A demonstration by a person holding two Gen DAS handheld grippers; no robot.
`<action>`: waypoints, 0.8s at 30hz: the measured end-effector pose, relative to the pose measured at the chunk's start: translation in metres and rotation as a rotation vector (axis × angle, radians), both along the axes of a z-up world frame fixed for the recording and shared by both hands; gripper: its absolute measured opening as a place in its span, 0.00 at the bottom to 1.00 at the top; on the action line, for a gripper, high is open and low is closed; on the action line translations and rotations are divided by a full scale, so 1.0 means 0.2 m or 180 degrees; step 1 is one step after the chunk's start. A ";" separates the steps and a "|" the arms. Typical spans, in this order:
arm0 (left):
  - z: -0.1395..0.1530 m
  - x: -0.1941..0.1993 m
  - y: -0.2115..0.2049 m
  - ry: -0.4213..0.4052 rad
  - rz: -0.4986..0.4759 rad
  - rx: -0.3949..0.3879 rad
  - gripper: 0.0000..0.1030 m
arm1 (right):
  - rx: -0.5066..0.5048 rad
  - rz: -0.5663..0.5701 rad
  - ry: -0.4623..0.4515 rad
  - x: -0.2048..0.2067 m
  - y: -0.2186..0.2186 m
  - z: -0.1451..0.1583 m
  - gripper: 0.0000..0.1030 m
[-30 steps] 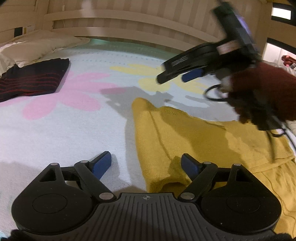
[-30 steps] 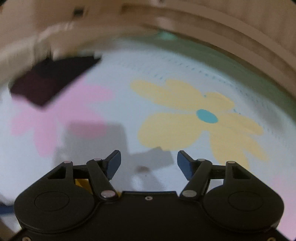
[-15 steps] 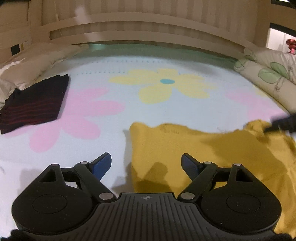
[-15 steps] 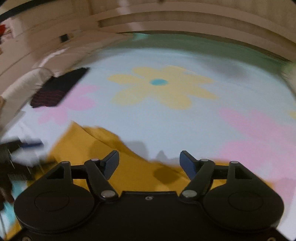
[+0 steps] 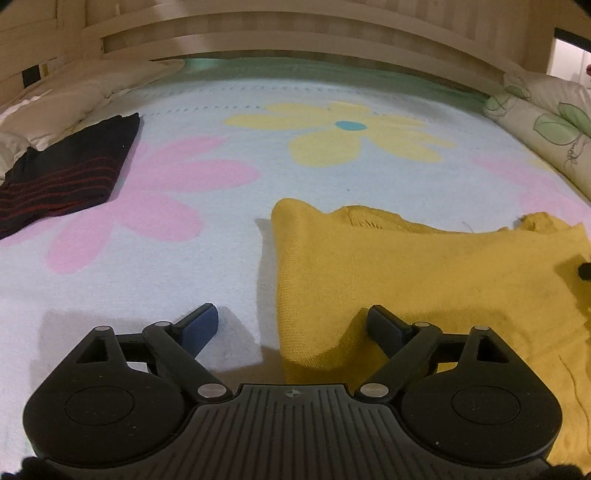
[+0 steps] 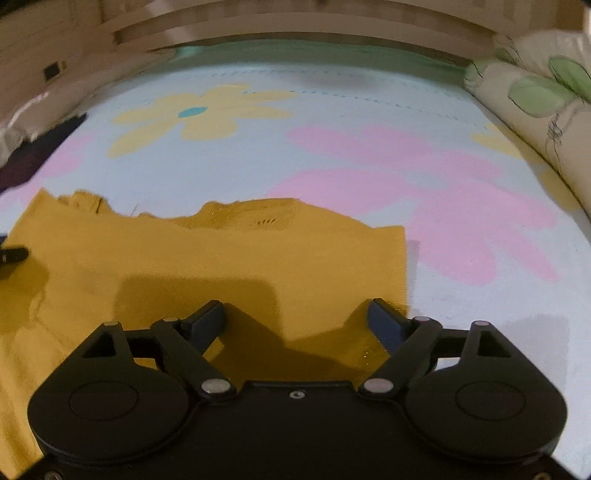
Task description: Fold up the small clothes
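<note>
— What is the surface?

— A bed with a pale blue bedspread [image 5: 229, 280] printed with big pink and yellow flowers. A slatted wooden headboard [image 5: 295, 33] curves along the top of both views.

— And around the edges?

— In the left wrist view a dark folded garment with red stripes [image 5: 62, 173] lies at the middle left, beside cream pillows [image 5: 74, 92] in the upper left. A leaf-printed pillow [image 6: 535, 99] sits at the upper right.

— Where is the piece to fold?

— The yellow knit garment [image 5: 424, 280] lies flat on the spread, filling the lower right of the left view and the lower left of the right view. Its top edge looks rumpled, perhaps a collar; the blur makes that unsure.

— The grippers?

— The left gripper [image 5: 291, 325] is opening wide, straddling the garment's left edge without pinching it. The right gripper [image 6: 295, 317] is opening too, over the garment's right edge, nothing gripped.
</note>
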State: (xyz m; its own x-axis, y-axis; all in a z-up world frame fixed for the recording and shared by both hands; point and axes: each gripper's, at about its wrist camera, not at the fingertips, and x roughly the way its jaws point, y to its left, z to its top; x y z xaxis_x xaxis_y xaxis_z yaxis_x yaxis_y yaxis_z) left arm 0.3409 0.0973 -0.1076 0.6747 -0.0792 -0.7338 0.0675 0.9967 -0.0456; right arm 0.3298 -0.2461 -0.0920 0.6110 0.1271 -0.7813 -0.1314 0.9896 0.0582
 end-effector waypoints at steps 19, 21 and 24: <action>0.40 -0.57 0.00 0.0410 0.0025 -0.0380 0.86 | 0.0636 -0.0243 0.0016 -0.49 -0.15 0.37 0.95; 0.43 -0.65 -0.02 0.0386 -0.0029 -0.0405 0.86 | 0.0702 -0.0212 0.0063 -0.61 -0.15 0.40 0.98; 0.42 -0.76 -0.04 0.0464 -0.0067 -0.0440 0.86 | 0.0672 -0.0141 0.0160 -0.76 -0.14 0.40 0.98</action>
